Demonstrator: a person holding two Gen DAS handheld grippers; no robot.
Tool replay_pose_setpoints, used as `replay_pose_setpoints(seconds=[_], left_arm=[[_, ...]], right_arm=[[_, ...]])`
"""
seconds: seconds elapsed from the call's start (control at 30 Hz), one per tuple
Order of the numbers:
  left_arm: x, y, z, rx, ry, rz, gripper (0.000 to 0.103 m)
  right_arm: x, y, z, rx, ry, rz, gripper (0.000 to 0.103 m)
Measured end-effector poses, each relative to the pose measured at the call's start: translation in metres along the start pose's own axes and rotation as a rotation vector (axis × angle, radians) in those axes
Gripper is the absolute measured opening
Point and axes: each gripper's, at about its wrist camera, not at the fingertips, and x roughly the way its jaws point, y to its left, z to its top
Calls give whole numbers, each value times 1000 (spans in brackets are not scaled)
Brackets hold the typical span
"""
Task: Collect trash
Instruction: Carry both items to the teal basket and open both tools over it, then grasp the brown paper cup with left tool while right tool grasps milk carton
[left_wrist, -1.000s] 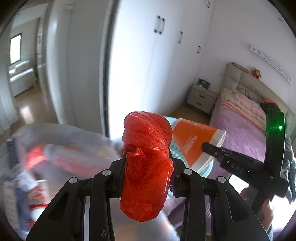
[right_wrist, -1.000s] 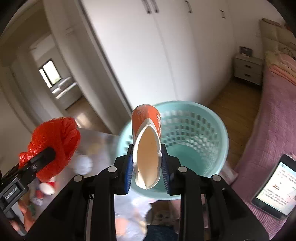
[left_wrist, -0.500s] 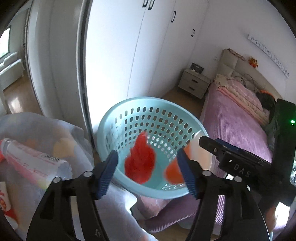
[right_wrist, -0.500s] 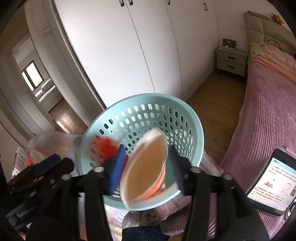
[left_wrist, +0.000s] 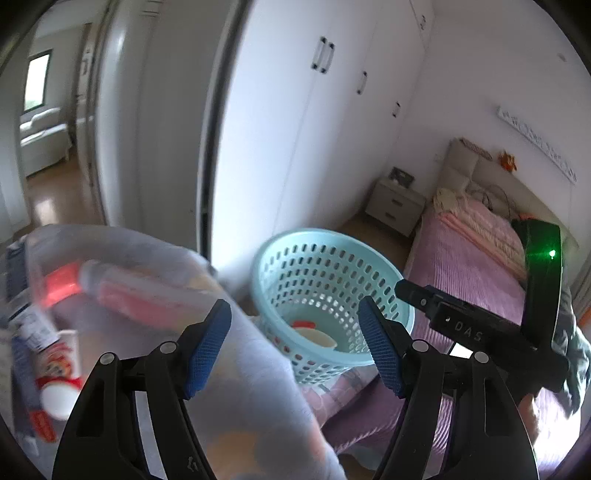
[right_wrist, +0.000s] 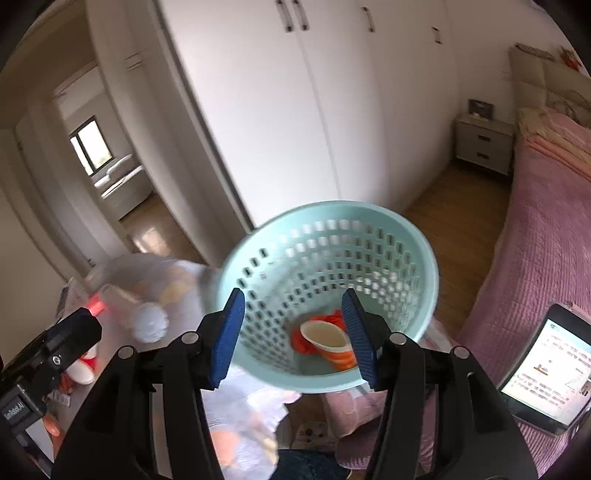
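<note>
A light blue perforated basket (left_wrist: 295, 258) (right_wrist: 424, 258) stands on the floor by the bed. An orange paper cup (right_wrist: 330, 345) (left_wrist: 317, 338) lies on its side in the basket's bottom, with a red plastic bag (right_wrist: 327, 318) (left_wrist: 303, 324) crumpled behind it. My left gripper (left_wrist: 293, 349) is open and empty above the basket's near rim. My right gripper (right_wrist: 293, 334) is open and empty over the basket. The right gripper's body (left_wrist: 465, 328) also shows in the left wrist view.
A small table with a pale cloth (left_wrist: 240, 406) holds a plastic bottle with a red label (left_wrist: 110, 284), a small red-and-white cup (left_wrist: 59, 384) and other packets. A pink bed (right_wrist: 546, 221) with a tablet (right_wrist: 543, 365) lies to the right. White wardrobes (right_wrist: 277, 110) stand behind.
Both grippers opened and let go: the red bag and the orange cup fell and now lie in the basket's bottom. Both grippers have since drawn back and tilted up.
</note>
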Motion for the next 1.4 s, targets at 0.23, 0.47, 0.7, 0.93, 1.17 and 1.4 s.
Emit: replay_pose_setpoints(seconds=[0.23,0.47,0.7,0.93,1.17,1.4], left_arm=[[-67,40,-8,-70,-82,115,69],[-134,100,-26,-179,-134,281,69],[-188,176,-52,-296,-144,482,73],[-207,249,-89,-414,-65,558,78],[-208,284,-111,-468,-15,512,78],[-193,293,-120,-435,31,548,78]], right_arm=[[-7,52,-7,-94,-4,81,51],[1,109,-24,-204,29,169,51],[10,157,-40,-274,66,229,51],[20,206,-47,-330,101,299,55],[37,273,-41,-411,105,354,59],[66,330,-37,-463,151,381,62]])
